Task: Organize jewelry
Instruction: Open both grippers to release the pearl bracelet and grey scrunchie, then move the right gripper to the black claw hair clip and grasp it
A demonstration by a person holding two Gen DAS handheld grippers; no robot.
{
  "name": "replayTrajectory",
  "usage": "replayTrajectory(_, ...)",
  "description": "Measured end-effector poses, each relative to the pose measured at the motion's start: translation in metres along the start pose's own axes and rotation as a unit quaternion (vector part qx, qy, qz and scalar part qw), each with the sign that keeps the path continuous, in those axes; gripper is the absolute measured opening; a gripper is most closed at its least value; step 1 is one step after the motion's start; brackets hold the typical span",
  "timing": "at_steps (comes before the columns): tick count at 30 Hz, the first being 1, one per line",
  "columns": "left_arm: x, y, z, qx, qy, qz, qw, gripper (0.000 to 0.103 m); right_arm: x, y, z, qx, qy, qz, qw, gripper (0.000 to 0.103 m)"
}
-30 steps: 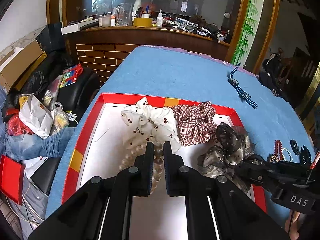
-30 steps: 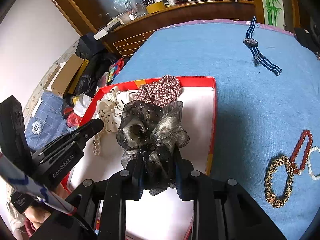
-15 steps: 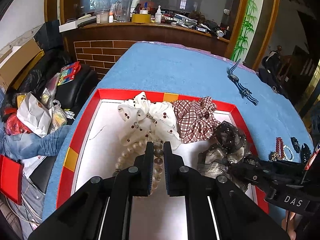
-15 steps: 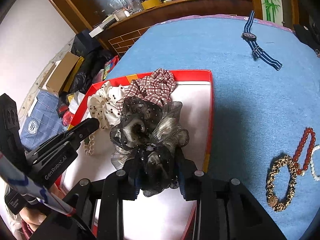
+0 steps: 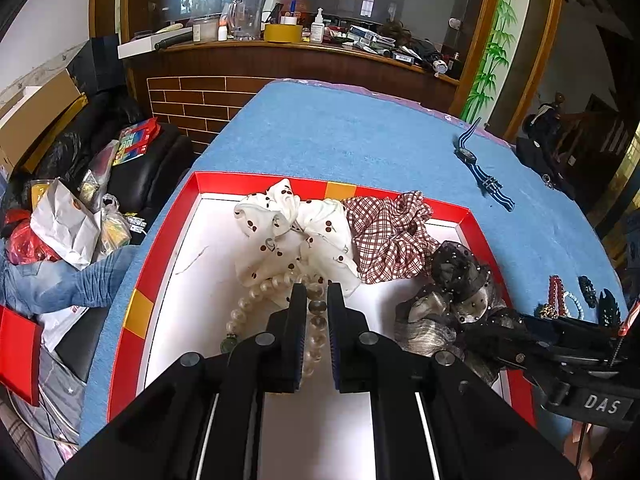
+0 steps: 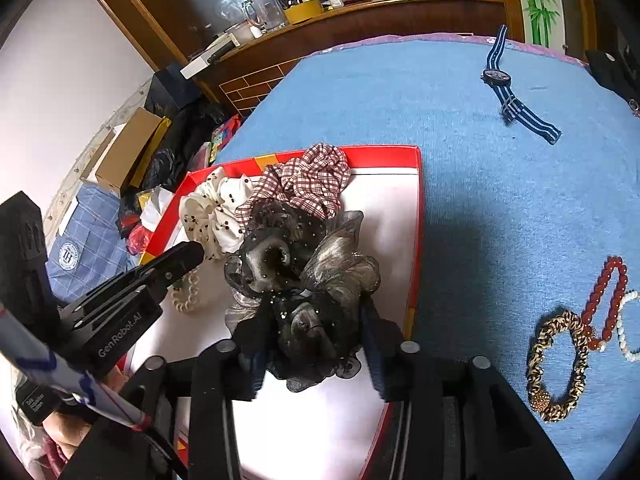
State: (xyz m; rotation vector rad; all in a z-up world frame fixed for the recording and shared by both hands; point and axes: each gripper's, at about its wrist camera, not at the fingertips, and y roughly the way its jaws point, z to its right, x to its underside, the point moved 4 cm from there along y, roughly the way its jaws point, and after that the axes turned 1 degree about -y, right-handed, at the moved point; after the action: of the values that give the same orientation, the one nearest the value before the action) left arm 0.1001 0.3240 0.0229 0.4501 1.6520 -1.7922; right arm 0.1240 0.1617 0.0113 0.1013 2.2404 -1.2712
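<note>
A red-rimmed white tray [image 5: 168,232] [image 6: 416,216] on the blue table holds a white dotted scrunchie [image 5: 288,232] [image 6: 212,216], a plaid scrunchie [image 5: 388,236] [image 6: 312,180], a pearl bracelet [image 5: 256,300] [image 6: 186,298] and a black-grey sheer scrunchie [image 5: 452,292] [image 6: 304,264]. My left gripper [image 5: 317,304] is shut on the pearl bracelet over the tray. My right gripper [image 6: 316,344] has its jaws spread around the sheer scrunchie, which rests on the tray floor.
On the blue cloth right of the tray lie a leopard bracelet [image 6: 556,364], a red bead bracelet [image 6: 604,296] [image 5: 556,292], a white bead bracelet [image 6: 624,328] and dark hair clips [image 5: 596,300]. A striped watch [image 5: 480,168] [image 6: 516,96] lies farther back.
My right gripper's jaws have opened from a tight hold on the sheer scrunchie, which has settled in the tray. The left gripper has stayed shut on the pearl bracelet.
</note>
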Motion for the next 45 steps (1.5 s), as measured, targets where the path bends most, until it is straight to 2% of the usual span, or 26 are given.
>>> replayTrajectory(2, 0.000, 0.000, 0.000, -0.001, 0.000, 0.000, 1.0000, 0.010, 0.000, -0.002, -0.001, 0.000, -0.003, 0.003, 1.000, 0.051)
replayTrajectory(3, 0.000, -0.001, 0.000, 0.000, -0.001, 0.001, 1.0000, 0.014, 0.000, -0.003, -0.002, 0.000, -0.003, 0.004, 1.000, 0.052)
replayTrajectory(4, 0.000, -0.001, -0.001, 0.001, -0.003, 0.001, 1.0000, 0.023, 0.000, -0.005, -0.002, -0.001, -0.005, 0.006, 1.000, 0.054)
replayTrajectory(6, 0.000, -0.004, -0.001, -0.001, -0.005, 0.007, 1.0000, 0.029, 0.000, -0.007, -0.003, 0.000, -0.007, 0.009, 1.000, 0.056)
replayTrajectory(19, -0.003, -0.022, 0.004, -0.003, -0.003, 0.023, 0.9997, 0.029, 0.001, -0.030, -0.002, -0.012, -0.005, 0.034, 0.999, 0.057)
replayTrajectory(25, 0.000, -0.038, 0.010, -0.015, 0.002, 0.043, 0.9990, 0.029, 0.008, -0.043, 0.000, -0.011, -0.009, 0.042, 0.999, 0.057)
replayTrajectory(45, 0.017, -0.062, 0.055, -0.023, 0.040, 0.063, 0.9970, 0.031, 0.034, -0.083, 0.031, -0.008, 0.002, 0.070, 0.998, 0.057)
